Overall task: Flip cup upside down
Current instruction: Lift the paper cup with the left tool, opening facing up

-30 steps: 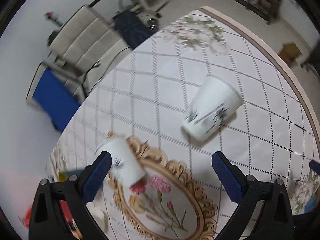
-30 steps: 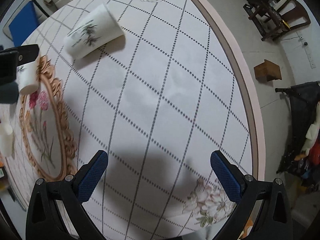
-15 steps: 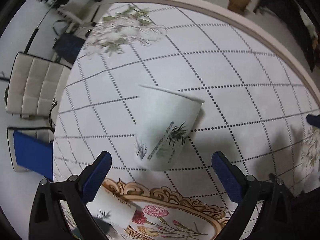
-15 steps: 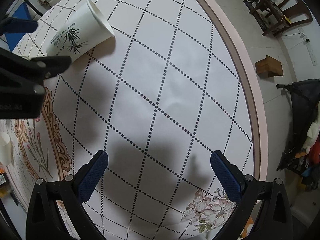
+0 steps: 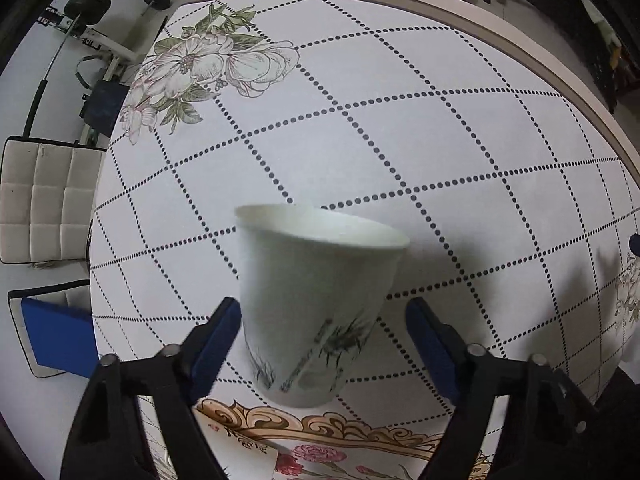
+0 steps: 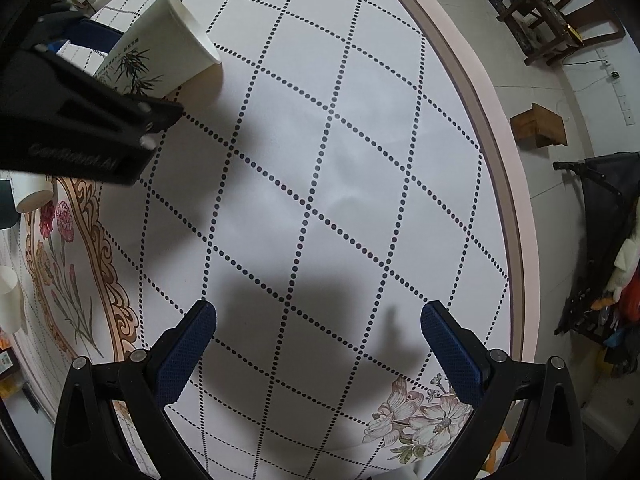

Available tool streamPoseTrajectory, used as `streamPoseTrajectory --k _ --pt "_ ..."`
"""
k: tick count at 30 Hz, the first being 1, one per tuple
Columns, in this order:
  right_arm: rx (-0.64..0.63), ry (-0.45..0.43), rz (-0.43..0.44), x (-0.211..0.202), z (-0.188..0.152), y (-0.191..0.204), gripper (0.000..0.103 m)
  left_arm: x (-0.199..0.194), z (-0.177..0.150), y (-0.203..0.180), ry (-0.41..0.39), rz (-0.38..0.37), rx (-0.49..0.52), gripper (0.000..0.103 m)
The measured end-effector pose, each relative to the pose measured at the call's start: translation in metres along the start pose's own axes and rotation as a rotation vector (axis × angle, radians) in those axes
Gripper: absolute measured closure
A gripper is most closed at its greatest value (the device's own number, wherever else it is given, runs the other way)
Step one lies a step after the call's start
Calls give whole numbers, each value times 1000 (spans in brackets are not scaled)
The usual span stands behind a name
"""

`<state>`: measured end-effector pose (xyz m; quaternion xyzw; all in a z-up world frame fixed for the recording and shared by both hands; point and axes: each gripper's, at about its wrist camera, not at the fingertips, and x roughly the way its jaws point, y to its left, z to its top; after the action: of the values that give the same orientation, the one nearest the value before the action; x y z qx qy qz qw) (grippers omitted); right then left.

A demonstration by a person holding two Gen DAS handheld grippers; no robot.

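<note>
**Cup on its side between spread left fingers**

The left gripper [image 5: 324,340] has its fingers apart around the white cup [image 5: 316,304], which lies on the tablecloth [image 5: 440,128], rim facing away. The right gripper [image 6: 320,344] hangs spread, holding nothing, nearer the table's edge

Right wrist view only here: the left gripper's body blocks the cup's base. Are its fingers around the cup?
Observer: Yes. The left wrist view shows the cup lying on its side between the fingers of the open left gripper, with its base toward the camera.
Operator: Pads touching it?
Observer: One pad sits against the wall or very near it, I cannot tell which. The other pad is plainly apart from it.
</note>
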<state>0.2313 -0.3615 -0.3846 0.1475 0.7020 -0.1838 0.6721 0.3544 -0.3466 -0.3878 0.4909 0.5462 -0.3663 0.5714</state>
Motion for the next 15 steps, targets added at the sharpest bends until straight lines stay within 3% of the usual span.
streamPoseTrajectory --k 7,15 --pt "7 -4 8 -1 1 2 0 14 9 6 18 -15 -1 40" --pt "9 -8 9 -5 3 -1 0 17 3 15 16 -31 -51 42"
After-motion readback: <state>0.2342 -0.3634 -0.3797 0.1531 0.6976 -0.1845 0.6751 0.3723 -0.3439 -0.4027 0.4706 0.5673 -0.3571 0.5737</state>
